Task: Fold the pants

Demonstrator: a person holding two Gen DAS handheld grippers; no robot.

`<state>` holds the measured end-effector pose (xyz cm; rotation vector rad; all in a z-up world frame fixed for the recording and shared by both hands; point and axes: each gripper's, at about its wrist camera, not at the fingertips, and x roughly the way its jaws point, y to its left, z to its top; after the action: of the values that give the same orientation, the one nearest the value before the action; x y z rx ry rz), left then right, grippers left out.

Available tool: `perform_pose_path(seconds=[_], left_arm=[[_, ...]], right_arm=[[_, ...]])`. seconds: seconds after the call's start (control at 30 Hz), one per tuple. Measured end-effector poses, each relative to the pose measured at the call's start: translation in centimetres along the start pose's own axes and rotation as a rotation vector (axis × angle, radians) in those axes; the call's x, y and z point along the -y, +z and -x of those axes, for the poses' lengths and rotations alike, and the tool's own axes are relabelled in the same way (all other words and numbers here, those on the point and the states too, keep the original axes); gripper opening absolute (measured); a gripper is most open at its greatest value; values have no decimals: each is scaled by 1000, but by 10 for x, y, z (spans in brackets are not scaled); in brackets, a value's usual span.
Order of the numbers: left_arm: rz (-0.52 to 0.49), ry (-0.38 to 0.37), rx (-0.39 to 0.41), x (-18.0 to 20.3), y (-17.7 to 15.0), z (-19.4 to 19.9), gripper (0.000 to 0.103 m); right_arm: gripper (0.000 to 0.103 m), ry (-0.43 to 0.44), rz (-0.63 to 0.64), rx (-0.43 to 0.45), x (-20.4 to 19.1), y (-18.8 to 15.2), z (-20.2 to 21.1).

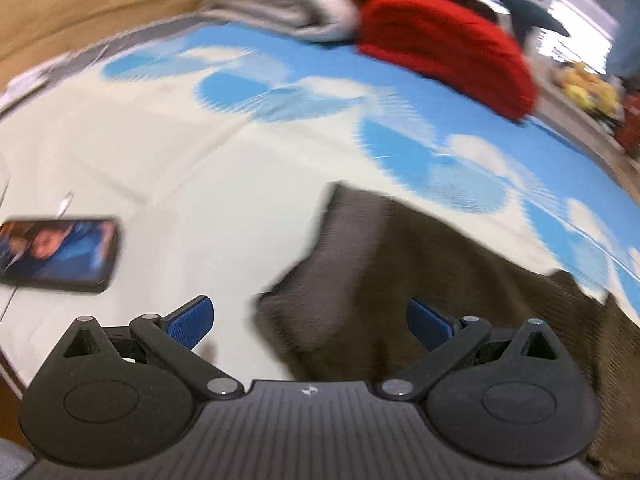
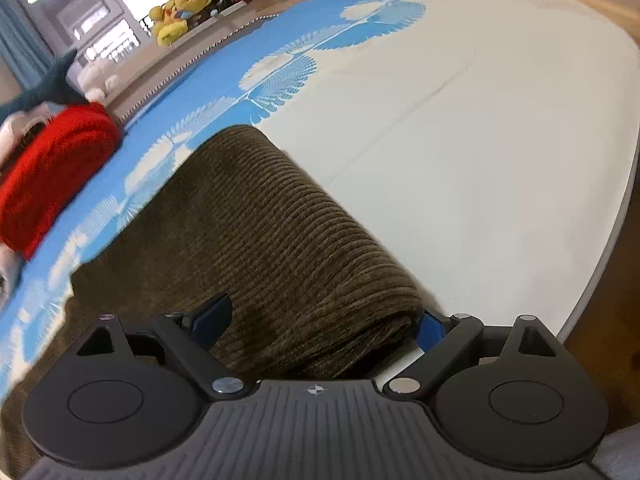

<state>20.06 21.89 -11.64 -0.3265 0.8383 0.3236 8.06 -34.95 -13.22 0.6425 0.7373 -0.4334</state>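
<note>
We have the brown ribbed pants [image 2: 280, 248] lying on the blue-and-white bed sheet [image 2: 480, 160], their rolled fold bracketed at six o'clock by our right gripper [image 2: 320, 328], not visibly pinching, while our left gripper [image 1: 310, 320] hovers spread and empty, ready to take the near edge.

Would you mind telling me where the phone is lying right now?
In the left wrist view, the phone lies screen-up on the white part of the bedspread, at the far left, left of the brown pants and the left tongs.
</note>
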Motion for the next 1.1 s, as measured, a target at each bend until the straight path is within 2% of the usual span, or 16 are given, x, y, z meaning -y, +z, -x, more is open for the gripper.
perform_pose_path(seconds=[0.1, 0.2, 0.27, 0.37, 0.53, 0.63, 0.77, 0.8, 0.87, 0.9, 0.97, 1.03, 1.07, 1.1], left_arm=[[63, 9, -93, -20, 1, -20, 103], [120, -46, -164, -29, 0, -37, 103], [131, -52, -147, -31, 0, -37, 102], [150, -79, -136, -33, 1, -34, 95], [153, -73, -133, -32, 0, -36, 94], [138, -54, -128, -25, 0, -40, 95], [108, -18, -119, -16, -2, -43, 95], [104, -18, -116, -14, -2, -43, 92], [112, -52, -115, -13, -2, -43, 76], [124, -85, -120, -14, -1, -42, 64], [138, -97, -118, -14, 1, -40, 61], [139, -93, -115, -13, 1, -40, 57], [132, -88, -110, -12, 1, -39, 56], [120, -83, -106, -10, 1, -37, 53]], right_arm=[[95, -24, 5, 1, -3, -1, -2], [97, -42, -4, 2, -7, -1, -5], [98, -42, -24, 1, -7, 1, -7], [95, -15, -81, 9, 1, 6, -5], [92, 59, -245, 38, 28, 16, 6], [91, 60, -252, 56, 33, 18, 8], [91, 102, -215, -20, 30, 16, -3], [91, 94, -190, -22, 27, 15, -4], [90, 97, -184, -24, 26, 15, -2], [88, 109, -205, -31, 28, 14, -2], [77, 105, -228, -32, 31, 14, 0], [60, 92, -229, -27, 33, 13, 2], [46, 76, -221, -19, 33, 12, 3], [39, 75, -211, -16, 34, 12, 2]])
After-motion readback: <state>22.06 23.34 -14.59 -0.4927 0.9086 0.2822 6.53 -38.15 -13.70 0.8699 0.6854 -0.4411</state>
